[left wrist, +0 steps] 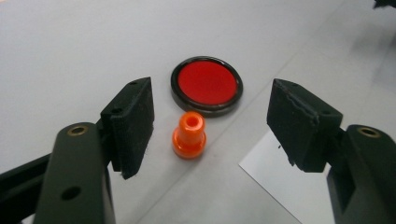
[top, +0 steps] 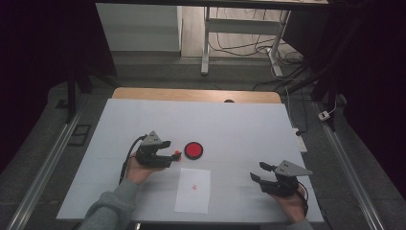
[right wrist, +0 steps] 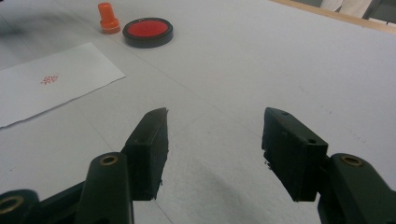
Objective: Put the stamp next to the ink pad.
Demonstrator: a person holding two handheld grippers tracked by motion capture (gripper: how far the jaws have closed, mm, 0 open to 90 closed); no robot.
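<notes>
A small orange stamp (left wrist: 188, 136) stands upright on the white table, right beside a round red ink pad (left wrist: 206, 85) in a black rim. My left gripper (left wrist: 210, 126) is open just above and behind the stamp, its pads clear of it. In the high view the left gripper (top: 170, 152) sits left of the stamp (top: 177, 155) and ink pad (top: 194, 150). A white sheet of paper (top: 193, 189) with a small red stamp mark (top: 194, 187) lies in front of them. My right gripper (top: 257, 171) hovers open at the front right, nothing between its jaws.
The white table surface (top: 239, 129) has a wooden edge (top: 196, 94) at the far side. Beyond it stand a desk frame and cables on the floor. Metal rails run along both sides of the table.
</notes>
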